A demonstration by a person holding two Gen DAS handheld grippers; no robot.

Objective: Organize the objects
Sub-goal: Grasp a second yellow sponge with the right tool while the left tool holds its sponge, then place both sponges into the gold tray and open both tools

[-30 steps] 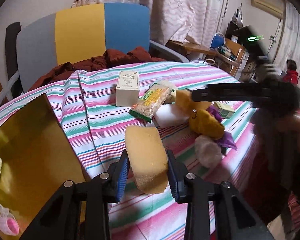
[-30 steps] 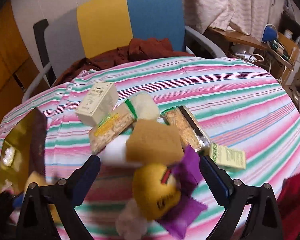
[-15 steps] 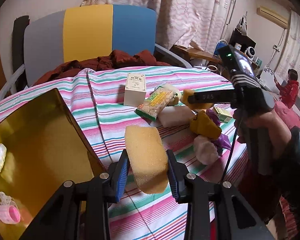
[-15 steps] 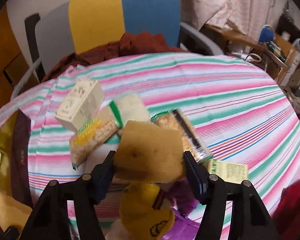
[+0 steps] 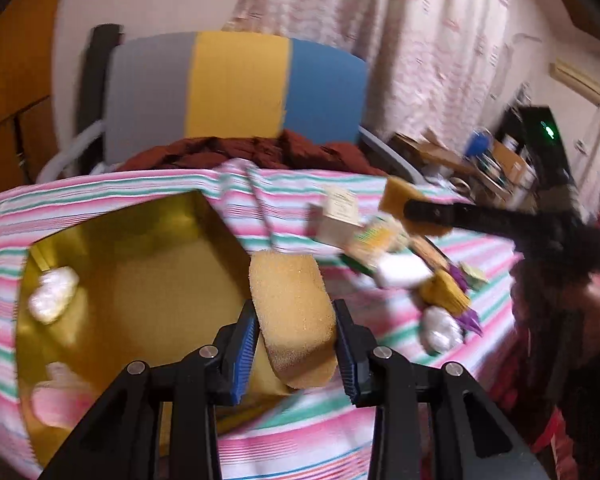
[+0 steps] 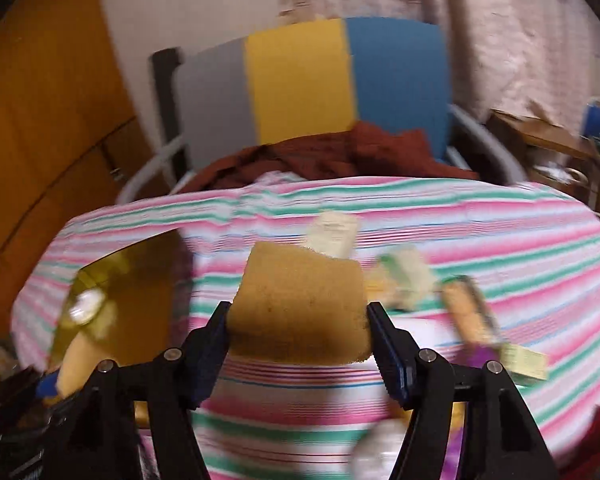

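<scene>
I have the left gripper [image 5: 294, 350] clamped on a yellow sponge [image 5: 294, 312] at the near corner of the gold box [image 5: 148, 276]. The right gripper [image 6: 298, 344] pinches a darker brown sponge [image 6: 300, 304] above the striped surface [image 6: 480, 216], right of the box. Progress is partial, in my judgement: two wrapped white items and one pink item lie inside the box. Right of it, one carton [image 5: 338, 220], some packets and several blurred items remain; I cannot count them exactly.

Grey-yellow-blue chair [image 5: 236, 92] behind the striped table [image 6: 480, 216], pale patterned curtains [image 5: 420, 40], cluttered desk [image 5: 452, 156] at right.
</scene>
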